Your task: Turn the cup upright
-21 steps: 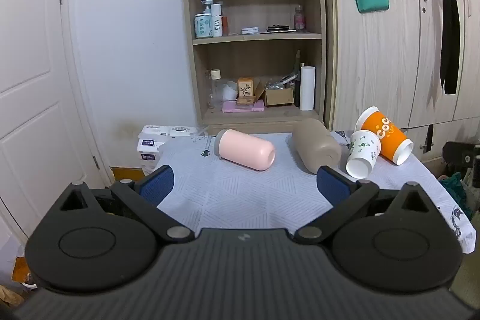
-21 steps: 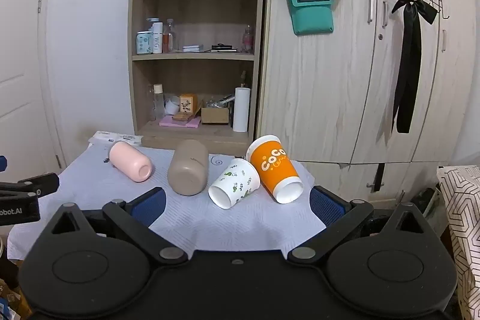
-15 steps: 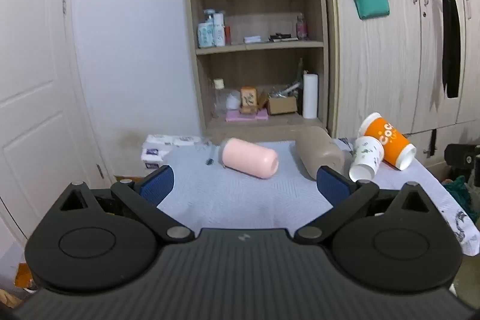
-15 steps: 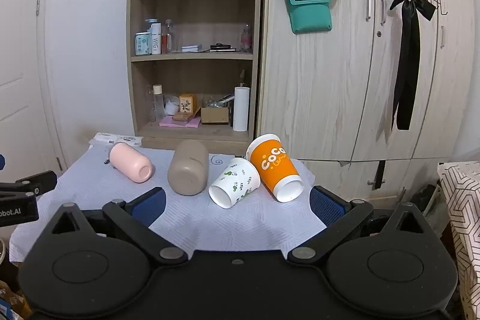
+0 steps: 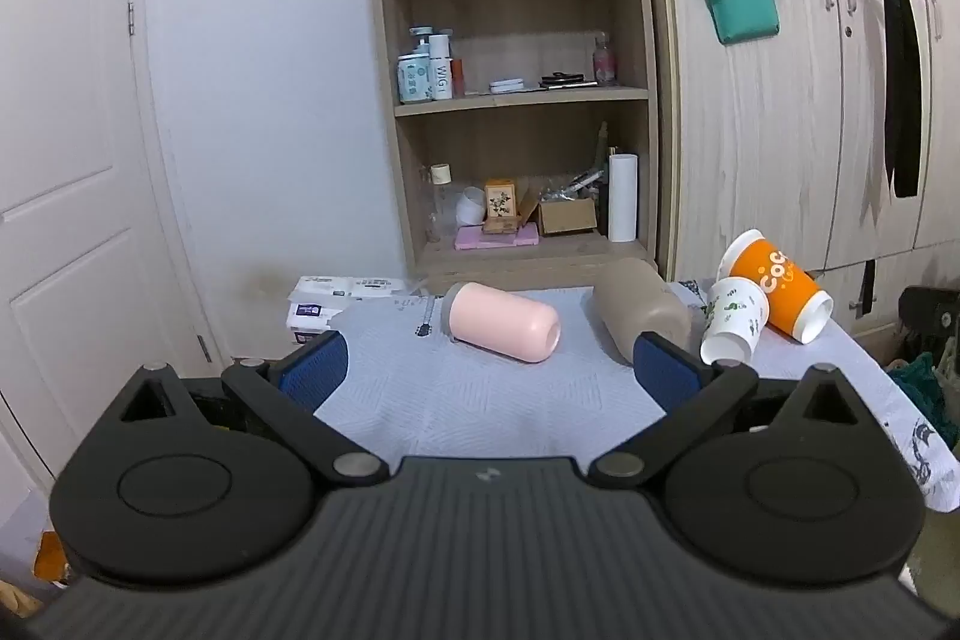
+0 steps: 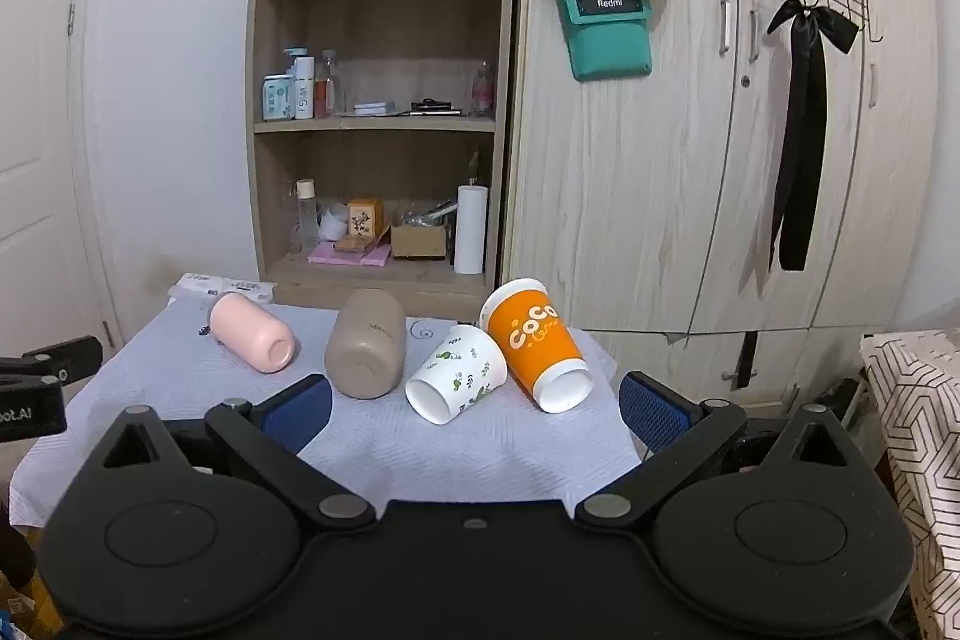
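Several cups lie on their sides on a table with a pale blue cloth (image 5: 480,400): a pink cup (image 5: 503,321), a taupe cup (image 5: 639,307), a white leaf-print paper cup (image 5: 735,319) and an orange paper cup (image 5: 780,286). They also show in the right wrist view: pink cup (image 6: 252,333), taupe cup (image 6: 366,343), white cup (image 6: 457,373), orange cup (image 6: 534,343). My left gripper (image 5: 489,367) is open and empty, short of the pink cup. My right gripper (image 6: 474,409) is open and empty, near the table's front edge before the white cup.
A wooden shelf unit (image 5: 516,100) with bottles and boxes stands behind the table. A wardrobe (image 6: 720,160) is to its right, a white door (image 5: 66,160) to the left. The left gripper's body (image 6: 36,382) shows at the right view's left edge.
The left gripper has tilted upward and drawn slightly back, so the cups sit lower and smaller in its view. The right gripper has barely moved. Both stay open.
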`<action>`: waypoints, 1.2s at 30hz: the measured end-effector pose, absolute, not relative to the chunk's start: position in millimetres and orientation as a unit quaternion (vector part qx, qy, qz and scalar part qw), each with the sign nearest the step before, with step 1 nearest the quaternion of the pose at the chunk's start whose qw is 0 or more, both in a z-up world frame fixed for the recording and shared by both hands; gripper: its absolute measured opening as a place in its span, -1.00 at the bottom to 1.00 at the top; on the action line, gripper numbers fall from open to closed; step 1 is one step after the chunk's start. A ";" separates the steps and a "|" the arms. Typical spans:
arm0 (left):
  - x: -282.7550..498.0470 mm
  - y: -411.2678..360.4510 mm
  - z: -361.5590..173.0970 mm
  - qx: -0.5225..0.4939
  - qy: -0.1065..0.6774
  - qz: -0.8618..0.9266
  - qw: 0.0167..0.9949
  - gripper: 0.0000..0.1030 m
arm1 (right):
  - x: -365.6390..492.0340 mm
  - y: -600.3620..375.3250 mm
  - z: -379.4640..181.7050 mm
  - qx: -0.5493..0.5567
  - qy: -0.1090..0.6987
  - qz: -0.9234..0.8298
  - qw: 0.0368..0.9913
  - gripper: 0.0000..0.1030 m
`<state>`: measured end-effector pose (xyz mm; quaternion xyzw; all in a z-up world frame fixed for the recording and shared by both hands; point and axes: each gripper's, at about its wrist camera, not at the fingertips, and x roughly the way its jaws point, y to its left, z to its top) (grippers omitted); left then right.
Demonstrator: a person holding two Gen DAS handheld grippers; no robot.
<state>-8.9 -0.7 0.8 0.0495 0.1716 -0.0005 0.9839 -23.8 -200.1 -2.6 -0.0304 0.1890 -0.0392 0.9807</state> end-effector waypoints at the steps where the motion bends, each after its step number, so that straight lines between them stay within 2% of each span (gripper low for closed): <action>1: -9.5 -0.6 0.8 0.050 0.173 -0.001 0.984 1.00 | -24.9 -199.8 -1.7 -0.030 0.187 -0.038 0.981 1.00; 36: -7.7 -5.4 3.4 0.077 0.193 -0.006 0.978 1.00 | -28.9 -192.0 -0.1 -0.061 0.174 -0.048 0.982 1.00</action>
